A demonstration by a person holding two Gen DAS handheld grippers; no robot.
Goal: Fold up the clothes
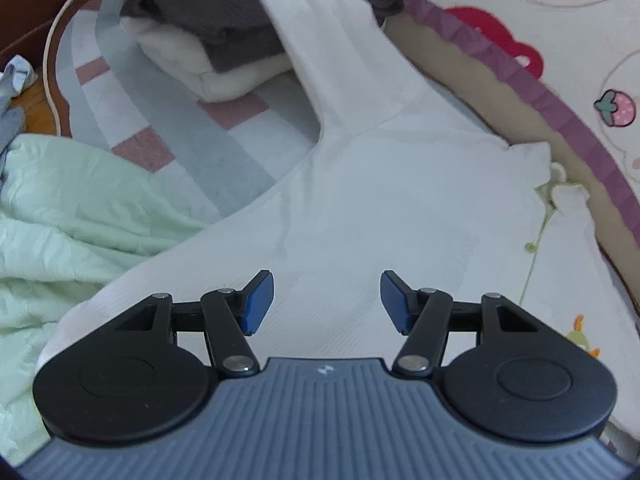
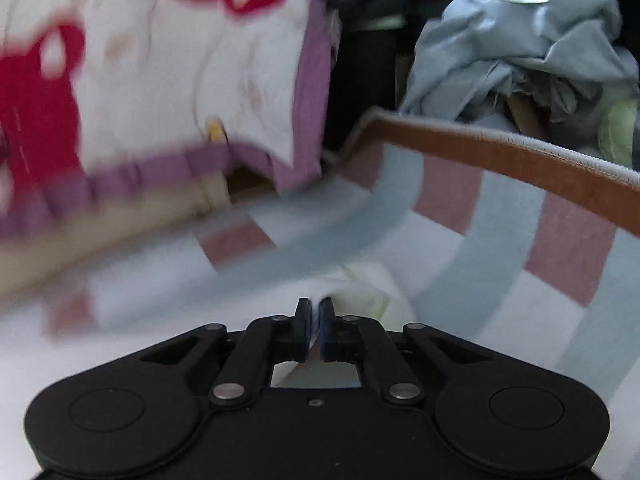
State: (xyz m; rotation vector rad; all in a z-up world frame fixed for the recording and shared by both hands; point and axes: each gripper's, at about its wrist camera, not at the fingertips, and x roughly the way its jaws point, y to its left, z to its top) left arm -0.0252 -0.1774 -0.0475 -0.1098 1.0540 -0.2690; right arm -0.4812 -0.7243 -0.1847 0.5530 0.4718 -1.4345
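White shirt lies spread on the checked mat, body flat under my left claw, one sleeve stretched up and away toward the far stack. A small printed figure shows on the cloth at its right edge.

Left claw: jaws wide apart, holding nothing, hovering over the shirt body.
Right claw: jaws pinched nearly closed on a fold of white cloth, with a strip of it showing between the pads. I judge this to be an edge of the same shirt, though the right view is blurred and I cannot confirm it.

Judgement on the step: a fold seems to be in hand, with the right claw carrying an edge. To do it well, I keep the pinch firm, travel low so the cloth lays over without bunching, and use the open left claw to pin the body so the crease comes straight.

Surroundings, largest to smallest:
- Cartoon quilt with purple trim runs close along the shirt's right side; could snag the carried edge.
- Green blanket crowds the left, touching the shirt.
- Folded stack, dark piece over white, partly under the sleeve.
- Blue heap lies beyond the mat's brown border.
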